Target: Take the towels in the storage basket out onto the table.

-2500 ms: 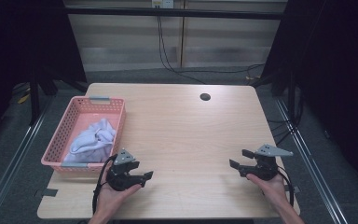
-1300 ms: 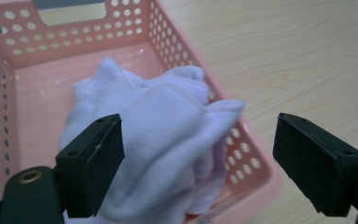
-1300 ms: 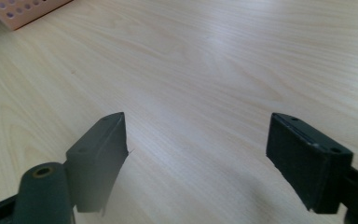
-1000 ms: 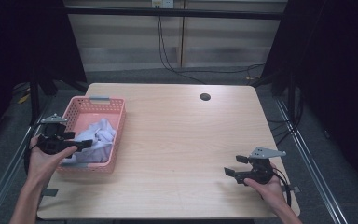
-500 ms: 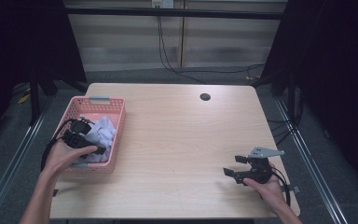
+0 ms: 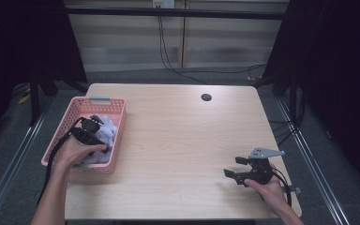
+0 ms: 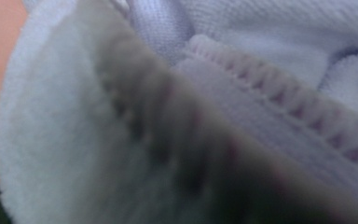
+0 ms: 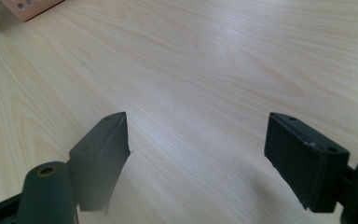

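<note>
The left tool (image 6: 90,132) is pushed down into the pale cloth (image 6: 104,136) heaped in the pink basket (image 6: 116,138), at about nine o'clock on the counter (image 6: 178,140). Its own camera sits so close that blurred fabric (image 7: 242,84) and a stitched hem fill the frame, so I cannot tell how far its jaws stand apart or whether they have closed on the cloth. Judging by the plunge, it is there to pick up the cloth. The right tool (image 6: 236,171) waits near five o'clock, well apart from the basket, jaws spread wide over bare wood (image 8: 205,70), holding nothing, probably kept clear until needed.
</note>
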{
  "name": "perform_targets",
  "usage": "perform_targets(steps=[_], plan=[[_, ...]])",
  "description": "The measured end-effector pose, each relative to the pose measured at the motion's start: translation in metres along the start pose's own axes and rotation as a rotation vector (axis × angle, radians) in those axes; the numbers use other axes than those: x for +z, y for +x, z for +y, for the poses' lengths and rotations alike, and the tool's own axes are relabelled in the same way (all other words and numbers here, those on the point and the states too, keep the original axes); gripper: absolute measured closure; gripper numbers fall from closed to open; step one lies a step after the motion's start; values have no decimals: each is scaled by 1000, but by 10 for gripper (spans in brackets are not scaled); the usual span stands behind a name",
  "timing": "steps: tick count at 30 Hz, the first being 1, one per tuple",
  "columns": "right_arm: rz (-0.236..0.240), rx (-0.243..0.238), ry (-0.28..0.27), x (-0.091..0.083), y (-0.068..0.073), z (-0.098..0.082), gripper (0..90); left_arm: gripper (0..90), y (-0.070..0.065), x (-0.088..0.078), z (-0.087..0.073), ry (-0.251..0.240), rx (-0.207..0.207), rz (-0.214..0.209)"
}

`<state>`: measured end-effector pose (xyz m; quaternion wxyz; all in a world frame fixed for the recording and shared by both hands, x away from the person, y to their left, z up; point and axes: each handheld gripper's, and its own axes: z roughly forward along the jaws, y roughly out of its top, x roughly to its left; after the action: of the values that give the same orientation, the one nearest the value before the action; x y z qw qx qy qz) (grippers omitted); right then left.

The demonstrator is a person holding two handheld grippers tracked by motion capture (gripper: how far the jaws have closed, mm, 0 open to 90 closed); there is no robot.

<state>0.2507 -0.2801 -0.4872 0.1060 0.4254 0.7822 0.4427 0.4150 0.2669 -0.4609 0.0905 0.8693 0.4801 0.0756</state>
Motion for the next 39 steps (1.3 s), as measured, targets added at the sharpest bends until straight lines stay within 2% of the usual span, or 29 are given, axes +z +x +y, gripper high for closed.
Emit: perform_targets(steps=[1, 2, 3, 4, 6, 7, 9, 12, 13, 17, 19, 20, 25, 29, 34, 36, 37, 38, 39], plan=[[1, -3, 3, 0, 0, 0, 215, 0, 1, 1, 0, 1, 0, 3], [4, -4, 1, 0, 0, 0, 213, 30, 0, 1, 1, 13, 0, 25], [7, -5, 1, 0, 0, 0, 214, 64, 0, 1, 1, 19, 17, 31], [6, -7, 2, 0, 0, 0, 213, 93, -1, 0, 1, 16, 10, 35], [8, -3, 8, 0, 0, 0, 211, 184, 2, -3, 0, 4, 1, 28], [9, -4, 10, 1, 0, 0, 211, 221, 5, -5, -3, -19, -29, 11], [10, -12, 15, 0, 1, -1, 212, 297, 9, -7, -7, -45, -49, -11], [12, -7, 15, 1, 0, -1, 211, 387, 12, -12, -10, -66, -52, -31], [8, -4, 20, 2, 0, 0, 209, 449, 13, -13, -11, -78, -61, -38], [6, -9, 23, 2, 0, 0, 220, 489, 23, -17, -16, -109, -74, -113], [6, -9, 27, 1, 1, 0, 217, 507, 26, -21, -20, -145, -102, -135], [5, -9, 26, 1, 1, 0, 217, 515, 27, -23, -22, -160, -96, -140], [8, -6, 27, 0, 1, 0, 240, 529, 35, -31, -32, -223, -145, -184], [14, 2, 23, -1, 1, 1, 238, 530, 39, -43, -38, -294, -175, -206], [13, 5, 25, -2, 1, 1, 234, 530, 43, -62, -41, -355, -172, -236], [14, 10, 20, -3, 1, 1, 231, 529, 45, -68, -42, -372, -183, -257], [17, 16, 15, -3, 1, 1, 220, 529, 46, -72, -42, -382, -182, -257], [18, 19, 11, -4, 0, 1, 210, 529, 47, -74, -43, -406, -206, -257], [15, 18, 9, -4, 0, 1, 206, 529, 48, -77, -43, -410, -206, -261]])
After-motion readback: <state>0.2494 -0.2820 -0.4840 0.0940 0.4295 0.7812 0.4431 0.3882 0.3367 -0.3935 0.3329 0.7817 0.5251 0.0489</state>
